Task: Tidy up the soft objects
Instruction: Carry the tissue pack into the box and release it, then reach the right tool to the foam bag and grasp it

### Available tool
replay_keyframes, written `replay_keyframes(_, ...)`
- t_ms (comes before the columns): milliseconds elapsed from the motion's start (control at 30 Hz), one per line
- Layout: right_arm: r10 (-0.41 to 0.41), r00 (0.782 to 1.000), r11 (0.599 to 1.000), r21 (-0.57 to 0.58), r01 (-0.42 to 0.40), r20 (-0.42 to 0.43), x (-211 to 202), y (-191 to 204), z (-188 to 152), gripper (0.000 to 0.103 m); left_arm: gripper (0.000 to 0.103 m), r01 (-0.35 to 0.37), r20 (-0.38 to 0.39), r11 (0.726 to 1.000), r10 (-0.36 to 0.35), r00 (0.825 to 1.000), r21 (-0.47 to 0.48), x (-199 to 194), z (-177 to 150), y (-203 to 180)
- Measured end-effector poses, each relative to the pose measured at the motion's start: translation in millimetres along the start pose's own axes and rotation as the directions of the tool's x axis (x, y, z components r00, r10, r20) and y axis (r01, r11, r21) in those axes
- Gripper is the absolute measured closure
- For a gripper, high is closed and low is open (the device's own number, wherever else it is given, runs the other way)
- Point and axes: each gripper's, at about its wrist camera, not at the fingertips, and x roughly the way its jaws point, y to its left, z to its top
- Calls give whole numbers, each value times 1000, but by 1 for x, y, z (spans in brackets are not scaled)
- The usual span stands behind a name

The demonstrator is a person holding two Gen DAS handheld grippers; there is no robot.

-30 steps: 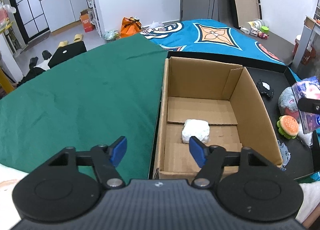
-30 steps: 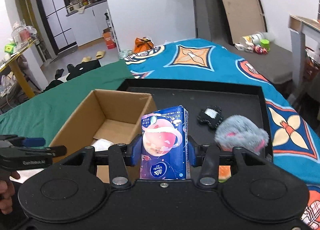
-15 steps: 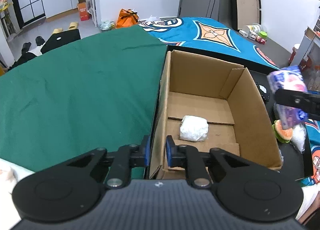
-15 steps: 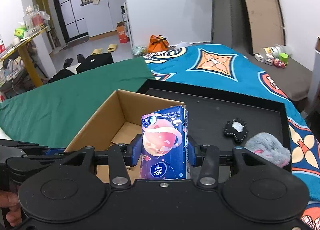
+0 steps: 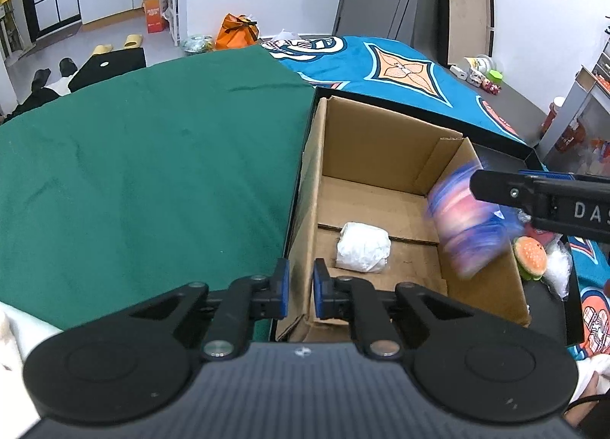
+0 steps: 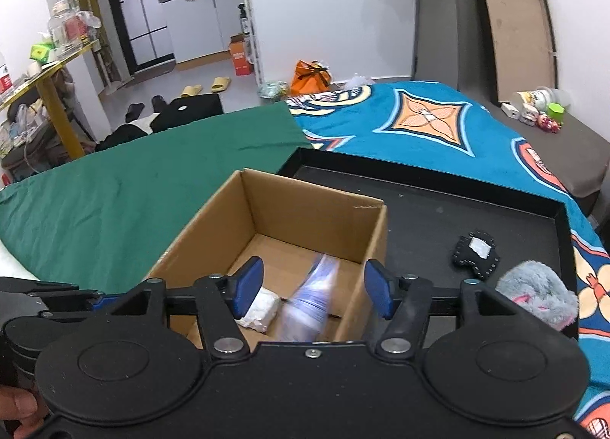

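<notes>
An open cardboard box stands at the left end of a black tray. My left gripper is shut on the box's near left wall. My right gripper is open above the box. A blue and pink tissue pack, motion-blurred, is falling free into the box by its right wall. A white soft bundle lies on the box floor. A grey plush, a black soft toy and a burger toy sit in the tray.
Green cloth covers the surface left of the box, and a blue patterned blanket lies behind the tray. A clear plastic bag lies beside the burger toy. A person's hand shows at the lower left.
My left gripper closed on the box's left wall. My right gripper carried the tissue pack over the box, then opened and released it; the pack is dropping into the box.
</notes>
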Motion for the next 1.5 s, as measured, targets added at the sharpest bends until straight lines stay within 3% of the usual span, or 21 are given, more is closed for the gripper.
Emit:
replay_keyframes(367, -43, 998, 998, 35, 44, -37, -10, -21, -16, 36, 87, -30, -3, 1000, 30, 1000, 4, -4, 0, -2)
replay_keyframes(467, -57, 998, 997, 47, 59, -40, -15, -30, -21, 30, 85, -38, -3, 999, 38, 999, 7, -5, 0, -3)
replay_keyframes(800, -99, 994, 990, 99, 103, -40, -24, -59, -36, 29, 45, -89, 16, 994, 88, 996, 59, -12, 2, -15)
replay_keyframes(1033, -120, 992, 983, 137, 124, -39, -27, -80, -49, 29, 34, -125, 19, 985, 123, 992, 117, -13, 3, -27)
replay_keyframes(1500, -183, 982, 948, 258, 188, -45, -26, -133, -74, 41, 31, -166, 1, 972, 168, 986, 166, -6, 6, -47)
